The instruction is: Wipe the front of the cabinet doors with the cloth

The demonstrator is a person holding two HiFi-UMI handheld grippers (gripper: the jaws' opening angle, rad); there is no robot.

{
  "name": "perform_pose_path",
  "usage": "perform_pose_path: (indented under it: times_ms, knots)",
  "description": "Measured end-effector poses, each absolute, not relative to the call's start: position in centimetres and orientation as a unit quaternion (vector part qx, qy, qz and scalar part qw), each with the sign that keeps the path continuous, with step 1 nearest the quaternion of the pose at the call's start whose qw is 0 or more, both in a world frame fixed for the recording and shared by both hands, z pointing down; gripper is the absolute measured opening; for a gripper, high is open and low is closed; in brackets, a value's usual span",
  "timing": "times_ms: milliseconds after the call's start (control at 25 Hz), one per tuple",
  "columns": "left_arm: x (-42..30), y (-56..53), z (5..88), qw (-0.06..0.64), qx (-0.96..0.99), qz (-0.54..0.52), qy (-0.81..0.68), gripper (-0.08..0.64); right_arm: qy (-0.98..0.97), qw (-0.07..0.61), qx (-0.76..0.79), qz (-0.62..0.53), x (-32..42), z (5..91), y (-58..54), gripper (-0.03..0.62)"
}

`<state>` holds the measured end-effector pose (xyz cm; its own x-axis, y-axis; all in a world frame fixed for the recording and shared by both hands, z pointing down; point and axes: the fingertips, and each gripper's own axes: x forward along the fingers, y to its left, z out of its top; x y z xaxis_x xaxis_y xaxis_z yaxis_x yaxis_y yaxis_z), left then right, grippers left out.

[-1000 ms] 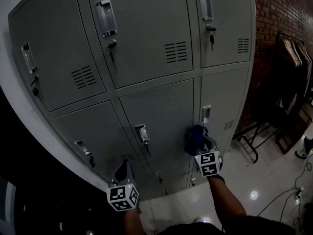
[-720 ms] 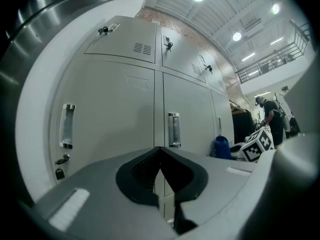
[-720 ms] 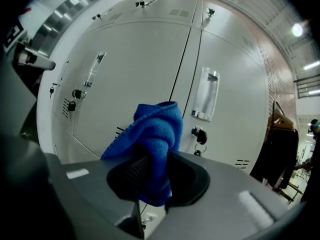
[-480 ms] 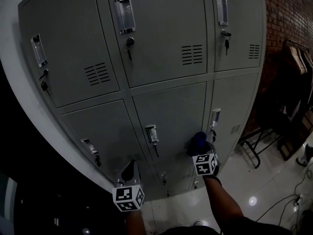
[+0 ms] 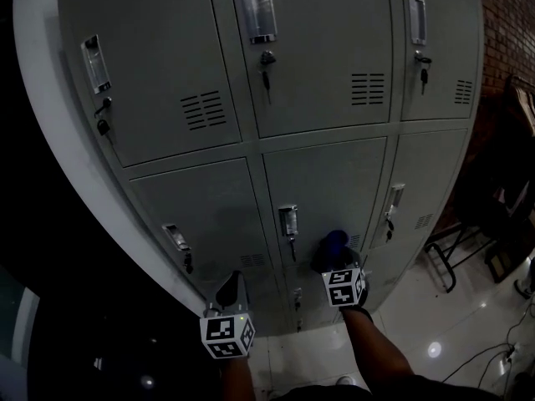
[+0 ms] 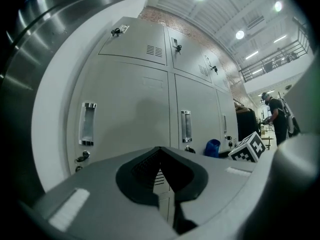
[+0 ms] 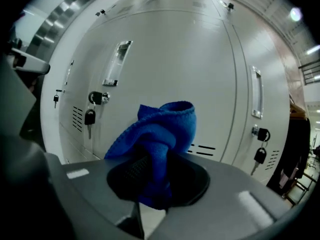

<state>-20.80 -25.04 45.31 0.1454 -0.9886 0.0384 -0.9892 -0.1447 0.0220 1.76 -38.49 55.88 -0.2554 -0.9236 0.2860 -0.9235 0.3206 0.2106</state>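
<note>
The grey locker cabinet [image 5: 318, 73] fills the head view, with several doors, handles and keyed locks. My right gripper [image 5: 336, 261] is shut on a bunched blue cloth [image 5: 334, 242], held at the lower middle door [image 5: 334, 182] between that door's handle [image 5: 288, 220] and the vents. In the right gripper view the blue cloth [image 7: 160, 131] sticks out of my right gripper [image 7: 150, 171] close to the door; contact is not clear. My left gripper [image 5: 231, 289] hangs lower left, shut and holding nothing. In the left gripper view my left gripper [image 6: 161, 159] points at the doors, with the blue cloth [image 6: 212, 147] at the right.
Keys hang from the locks [image 5: 265, 59]. A brick wall [image 5: 510, 23] and a dark clothes rack [image 5: 501, 215] stand to the cabinet's right. Glossy floor [image 5: 443, 324] with cables lies below. A person [image 6: 274, 115] stands far off in the hall.
The right gripper with the cloth has slid left, from beside the lower right door's handle onto the lower middle door. The left gripper stays low beside it, and my head has turned.
</note>
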Motion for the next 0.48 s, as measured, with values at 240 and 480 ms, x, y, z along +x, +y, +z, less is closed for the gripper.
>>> perform_pose_path:
  times_ms: [240,480]
  knots:
    - [-22.6,-24.0,45.7,0.014,0.745,0.021,-0.667,0.017,-0.814,0.182,0.551,-0.011,-3.4,55.5,-37.5,0.077]
    - [-23.1,-23.2,45.9,0.015,0.743,0.018,-0.669,0.017,-0.83,0.181,0.527,-0.009,-7.1,55.3,-36.7,0.077]
